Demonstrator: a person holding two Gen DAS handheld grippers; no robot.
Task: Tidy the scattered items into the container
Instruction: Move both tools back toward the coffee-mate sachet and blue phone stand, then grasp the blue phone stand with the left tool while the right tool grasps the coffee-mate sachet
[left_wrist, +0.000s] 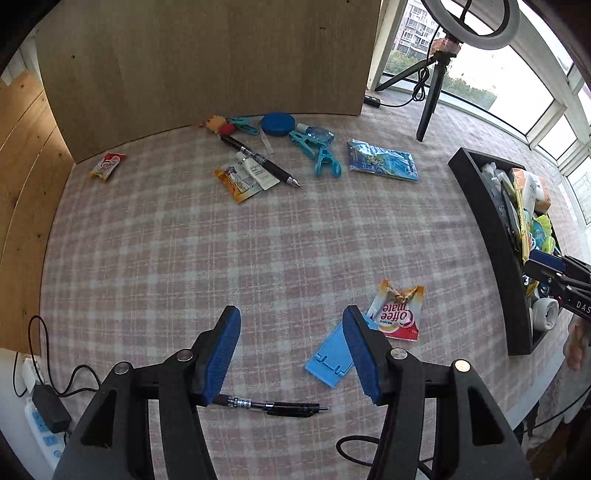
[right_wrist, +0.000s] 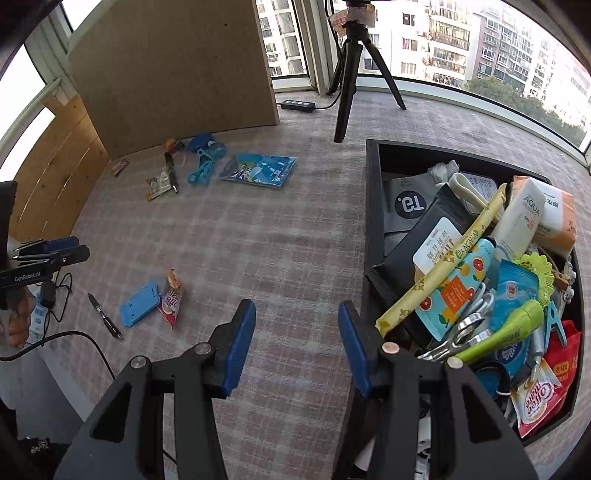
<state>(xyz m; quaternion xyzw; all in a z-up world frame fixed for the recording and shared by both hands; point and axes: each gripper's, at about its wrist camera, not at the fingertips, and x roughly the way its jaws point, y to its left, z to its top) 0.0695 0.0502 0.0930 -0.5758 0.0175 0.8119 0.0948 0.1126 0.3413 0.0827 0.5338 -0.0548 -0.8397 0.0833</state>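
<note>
Both wrist views look down, sharing the checked table (left_wrist: 258, 240).

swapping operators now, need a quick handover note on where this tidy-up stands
Left gripper: jaws open, empty, above the black pen.
Right gripper: jaws open, empty, at the near-left corner of the black container.
Done: container already heaped with packets, tubes and scissors.
Left: pen, blue phone stand, Coffee-mate sachet, blue foil packet, and the far cluster along the board, including a second pen, blue clips and small sachets.
</note>
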